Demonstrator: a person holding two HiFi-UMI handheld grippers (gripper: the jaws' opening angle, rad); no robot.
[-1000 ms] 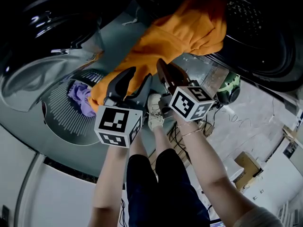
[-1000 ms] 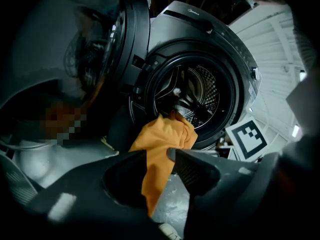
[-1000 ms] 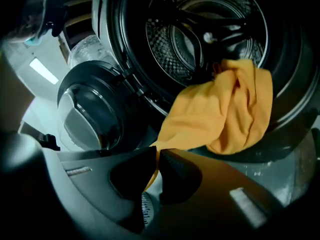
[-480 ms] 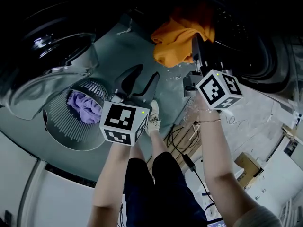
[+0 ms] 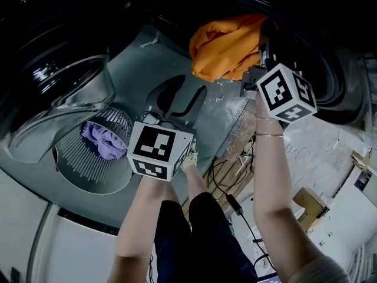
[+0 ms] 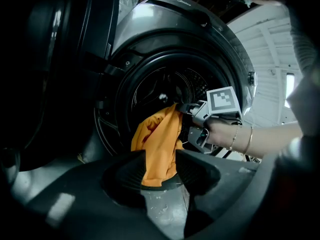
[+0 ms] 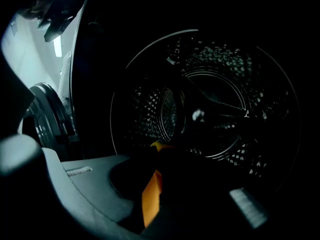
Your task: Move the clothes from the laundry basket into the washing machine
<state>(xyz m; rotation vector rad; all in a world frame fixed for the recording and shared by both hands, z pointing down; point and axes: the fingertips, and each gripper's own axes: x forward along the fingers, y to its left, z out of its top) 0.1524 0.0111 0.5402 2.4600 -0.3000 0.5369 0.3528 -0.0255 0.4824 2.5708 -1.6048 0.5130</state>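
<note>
- My right gripper [image 5: 264, 46] has carried the crumpled orange cloth garment [image 5: 227, 46] up from the floor gap to the mouth of the dark perforated washing machine drum [image 7: 210, 109]. Its jaws are clamped on a fold of it.
- My left gripper [image 5: 180, 99] has let go; its jaws stand apart with nothing between them, hanging between washer and basket.
- Most of the garment hangs outside the rim, so I judge it needs pushing deeper before release.
- A purple bunched cloth [image 5: 103, 140] waits in the round ribbed grey laundry basket [image 5: 88, 170].

Pale floor [image 5: 321, 149], loose cables [image 5: 235, 202]
</note>
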